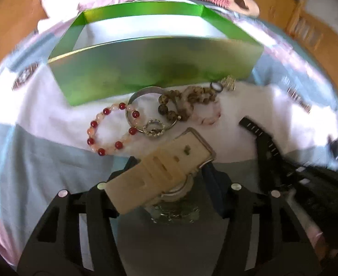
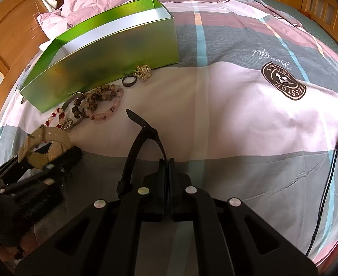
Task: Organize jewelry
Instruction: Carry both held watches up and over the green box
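**Two watches up, bracelets waiting by the green box**

Over on the left wrist view, the left gripper [image 1: 169, 179] has a beige watch [image 1: 166, 161] between its fingers, strap running up and to the right from lower left, buckle end toward the pile of jewelry. The watch case sits low between the jaws, which stand partly apart around it; whether the pads actually press on it I cannot tell from here. This view is blurred, but it gives the clearest look at the heap: a red-and-peach bead bracelet [image 1: 113, 130], a silver bangle [image 1: 146, 105] overlapping it, a small sparkly ring [image 1: 154, 127], brown spotted beads [image 1: 185, 101] and a pale pink bead bracelet [image 1: 209, 115], all lying just in front of the green box [image 1: 155, 69].

Now the right wrist view, sharp and wide. It shows what the other misses: the box [image 2: 113, 53] is open-topped with a white inside, and the patterned bedsheet [image 2: 249, 115] stretches away to the right with a round brown logo [image 2: 283, 80]. The right gripper [image 2: 169, 163] is clamped tight on a black watch strap [image 2: 143, 135], jaws fully together on it. The strap loops upward, its pointed tip aimed up-left toward the bracelets. The left gripper [image 2: 42, 158] shows at the left edge with the beige watch [image 2: 47, 141] on it. A crystal brooch [image 2: 143, 72] and a dark ring [image 2: 129, 81] lie against the box wall.
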`<state>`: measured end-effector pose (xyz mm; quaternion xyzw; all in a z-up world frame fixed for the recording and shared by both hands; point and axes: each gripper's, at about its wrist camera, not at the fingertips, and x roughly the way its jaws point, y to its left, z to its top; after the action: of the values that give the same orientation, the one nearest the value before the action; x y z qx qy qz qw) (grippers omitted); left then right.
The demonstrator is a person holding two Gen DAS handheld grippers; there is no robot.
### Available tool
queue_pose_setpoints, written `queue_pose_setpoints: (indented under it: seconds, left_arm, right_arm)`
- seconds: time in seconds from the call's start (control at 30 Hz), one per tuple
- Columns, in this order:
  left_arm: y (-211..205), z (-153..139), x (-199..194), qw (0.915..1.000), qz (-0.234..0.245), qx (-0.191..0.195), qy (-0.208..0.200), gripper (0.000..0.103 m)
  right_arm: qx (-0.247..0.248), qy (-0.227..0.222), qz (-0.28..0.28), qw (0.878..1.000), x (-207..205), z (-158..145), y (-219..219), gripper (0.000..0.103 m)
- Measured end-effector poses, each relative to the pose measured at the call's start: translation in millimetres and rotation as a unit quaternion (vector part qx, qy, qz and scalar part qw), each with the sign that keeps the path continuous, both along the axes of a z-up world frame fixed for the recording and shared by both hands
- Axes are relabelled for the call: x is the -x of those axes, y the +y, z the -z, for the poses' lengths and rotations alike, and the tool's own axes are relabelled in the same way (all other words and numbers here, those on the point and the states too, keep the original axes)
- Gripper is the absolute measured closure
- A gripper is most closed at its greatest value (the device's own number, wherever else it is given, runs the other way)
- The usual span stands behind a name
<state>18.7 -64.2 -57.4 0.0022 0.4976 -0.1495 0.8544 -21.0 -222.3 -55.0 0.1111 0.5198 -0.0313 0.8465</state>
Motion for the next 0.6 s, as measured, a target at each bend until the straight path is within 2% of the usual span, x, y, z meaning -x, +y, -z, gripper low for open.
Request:
queue_pose_setpoints:
  seconds: [0.07, 0.17, 0.23, 0.33, 0.5, 0.6]
  left_arm:
    - [10.9, -7.2, 1.0, 0.9992, -0.012, 0.038, -0.004, 0.045]
    - [23.9, -25.0, 5.7, 0.9945, -0.018, 0.098, -0.031, 0.045]
    - [28.2, -34.9, 7.9, 0.9912, -0.019, 0.121, -0.05, 0.045]
    - [30.0, -41.1, 10.4, 0.9902, -0.023, 0.122, -0.064, 0.045]
    - [30.7, -40.3, 9.3, 0.9936, -0.035, 0.094, -0.052, 0.045]
    - [30.0, -60.3, 5.7, 0.9928, -0.034, 0.089, -0.072, 0.045]
  right_arm:
    - [-0.002, 0.0, 0.0, 1.0, 0.6, -0.2, 0.5, 0.099]
    - [-0.008, -0.002, 0.001, 1.0, 1.5, -1.9, -1.0, 0.099]
    - [-0.011, -0.01, 0.002, 1.0, 1.5, -6.4, -2.2, 0.099]
    - [0.001, -0.024, -0.007, 1.0, 0.3, -17.1, 0.6, 0.099]
    - [-0.008, -0.041, -0.012, 0.999, -2.0, -33.7, -2.9, 0.099]
    - [-0.008, -0.068, -0.018, 0.998, -9.5, -57.6, -6.8, 0.099]
